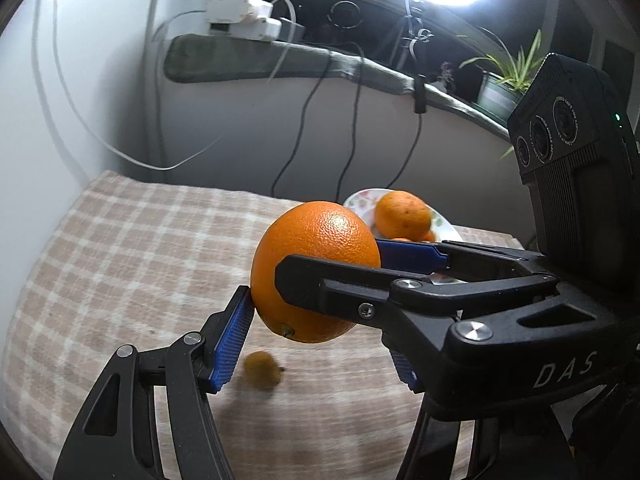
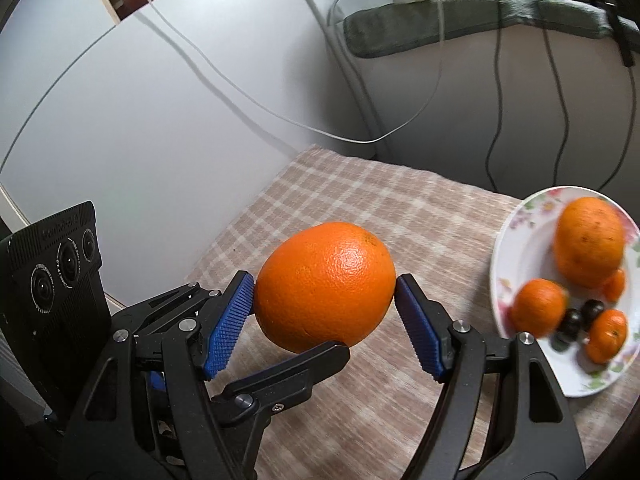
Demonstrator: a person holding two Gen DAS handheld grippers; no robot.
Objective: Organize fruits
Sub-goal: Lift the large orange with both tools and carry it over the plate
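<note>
1. Orange in colour and pebbly in skin, the large round orange hangs in the air above the middle of the tabletop, clear of the beige-and-white checked tablecloth.
2. In the right wrist view the black right gripper is clamped on the large round orange. Its two blue ribbed pads press the fruit's left and right sides.
3. The black left gripper reaches the same fruit from the other side. Its left blue pad touches the skin, but its right pad is mostly hidden behind the right gripper's finger. Whether the left gripper is actually gripping cannot be told.
4. In the right wrist view one black finger of the left gripper lies just under the fruit.
5. A small brownish-yellow fruit lies blurred on the cloth below the held fruit, toward the near edge.
6. Near the tabletop's far right corner sits a white plate with a floral rim.
7. On the plate rest a big speckled orange, three small mandarins and two dark round berries, all close together.
8. Behind the table stands a white wall with hanging cables.
</note>
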